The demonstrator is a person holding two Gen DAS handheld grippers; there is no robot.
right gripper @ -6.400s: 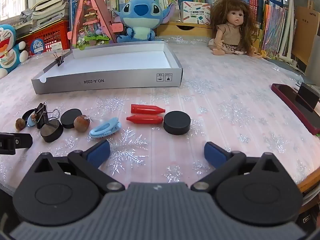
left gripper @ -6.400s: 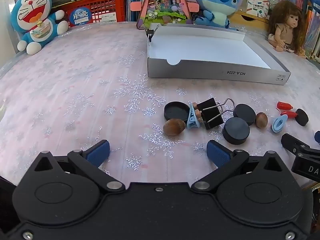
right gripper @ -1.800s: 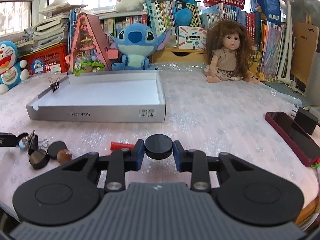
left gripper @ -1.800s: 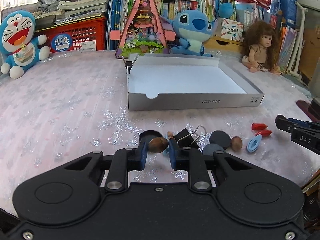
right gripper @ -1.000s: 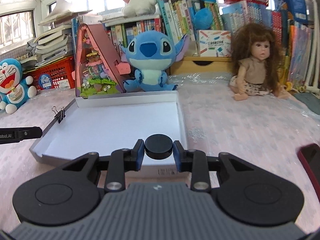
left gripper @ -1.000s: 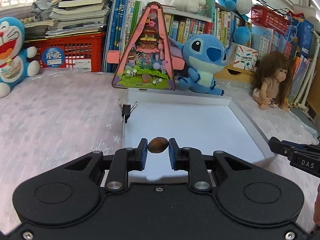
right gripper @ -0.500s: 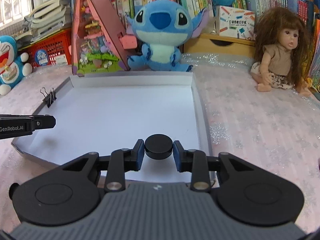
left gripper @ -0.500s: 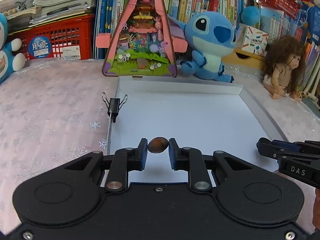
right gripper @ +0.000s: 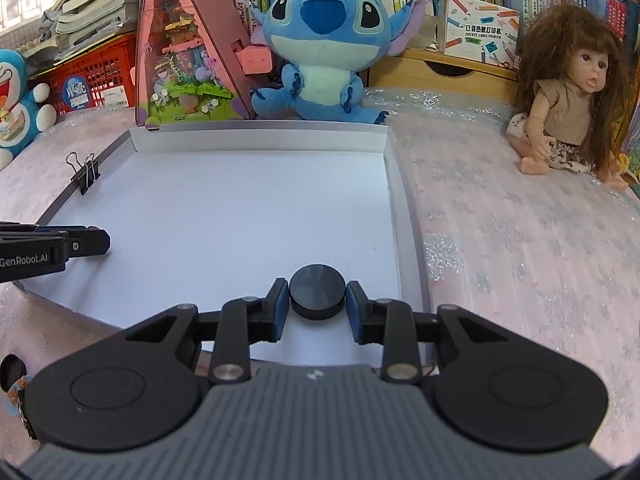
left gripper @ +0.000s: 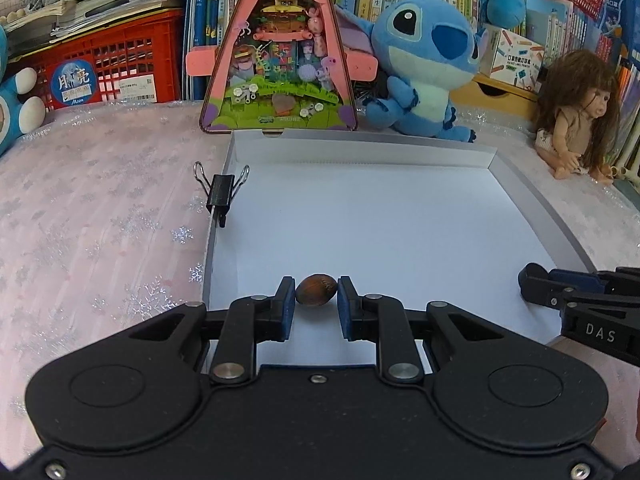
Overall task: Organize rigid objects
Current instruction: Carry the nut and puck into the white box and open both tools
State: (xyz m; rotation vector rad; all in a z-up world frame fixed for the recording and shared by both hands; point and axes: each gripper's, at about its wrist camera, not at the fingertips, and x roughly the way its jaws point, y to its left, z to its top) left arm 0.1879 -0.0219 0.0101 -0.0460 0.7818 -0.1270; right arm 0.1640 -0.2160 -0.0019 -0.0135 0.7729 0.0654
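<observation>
My left gripper [left gripper: 317,295] is shut on a brown nut [left gripper: 316,289] and holds it over the near left part of the white shallow box [left gripper: 384,232]. My right gripper [right gripper: 317,296] is shut on a black round puck [right gripper: 317,291] and holds it over the near right part of the same box [right gripper: 224,216]. The right gripper's fingers show at the right edge of the left wrist view [left gripper: 560,286]. The left gripper's fingers show at the left edge of the right wrist view [right gripper: 80,242]. The box floor is bare.
A black binder clip [left gripper: 221,194] grips the box's left wall [right gripper: 85,174]. Behind the box stand a pink triangular toy house [left gripper: 280,52], a blue Stitch plush [right gripper: 324,44] and a doll [right gripper: 572,96]. A red crate [left gripper: 104,68] stands far left.
Both grippers have moved forward and lower over the box, each still holding its object. The box looks larger and closer in both views.
</observation>
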